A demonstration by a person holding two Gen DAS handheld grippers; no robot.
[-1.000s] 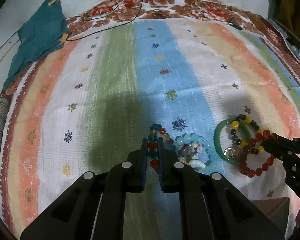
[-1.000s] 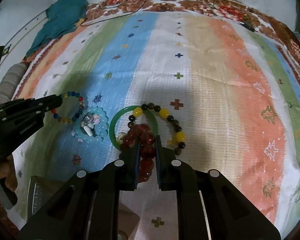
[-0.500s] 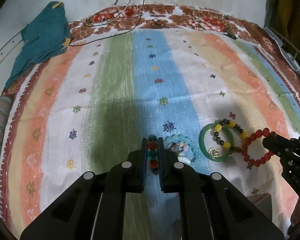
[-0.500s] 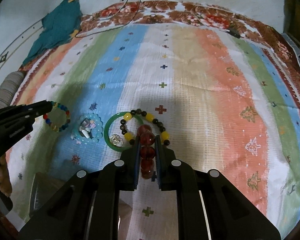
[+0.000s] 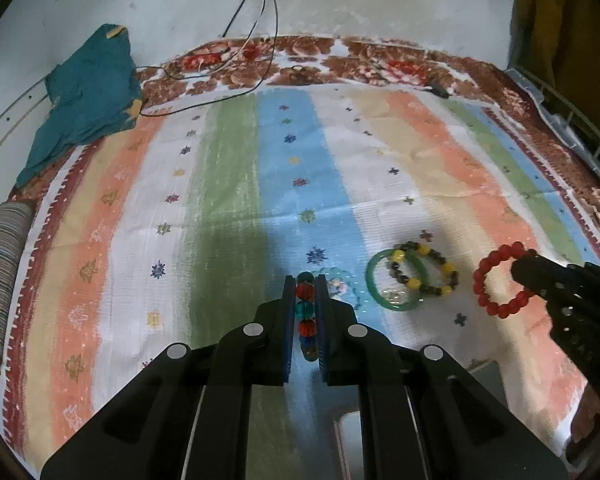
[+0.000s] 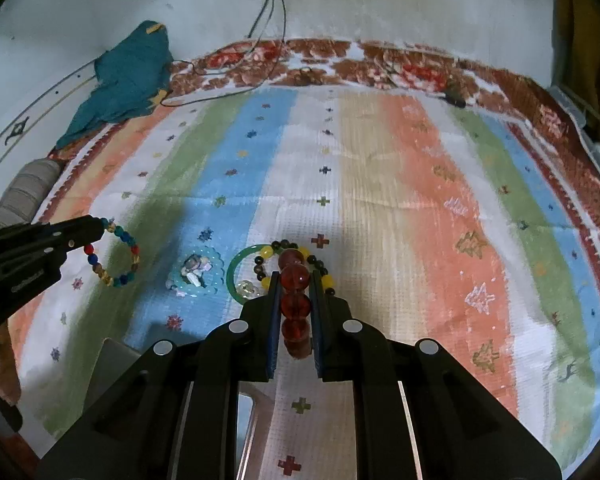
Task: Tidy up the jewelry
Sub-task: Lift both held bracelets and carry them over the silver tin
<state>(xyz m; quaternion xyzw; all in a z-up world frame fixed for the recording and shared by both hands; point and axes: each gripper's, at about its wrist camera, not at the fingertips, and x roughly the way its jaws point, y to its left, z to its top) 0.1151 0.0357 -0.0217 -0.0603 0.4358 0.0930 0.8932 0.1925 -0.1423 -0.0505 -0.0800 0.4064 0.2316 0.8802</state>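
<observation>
Left gripper (image 5: 305,280): fingers closed on the multicolour bracelet (image 6: 114,254), which is pinched at one side; the rest of the loop hangs free, clear of the bedspread (image 5: 228,184).

Right gripper (image 6: 296,276): fingers closed on the red bracelet (image 5: 500,280), its dark red beads lined up between the pads. The loop hangs off the fingertips above the orange stripe.

On the bedspread, three pieces lie between the two grippers. A pale blue bracelet (image 6: 196,276) sits on the blue stripe with a few small light-coloured items inside its ring; what they are cannot be told. Just beside it lies a green bangle (image 5: 394,280) with a small clear piece inside its near edge. A black-and-yellow bracelet (image 5: 428,270) overlaps the bangle's right side.

Container: a grey box edge (image 6: 112,364) shows at the near edge of the bed below the grippers; its contents are hidden.

Elsewhere: a teal cloth (image 5: 88,100) lies at the far left corner and cables (image 5: 260,40) run down the wall onto the bed. A person's fingers show behind each gripper.
</observation>
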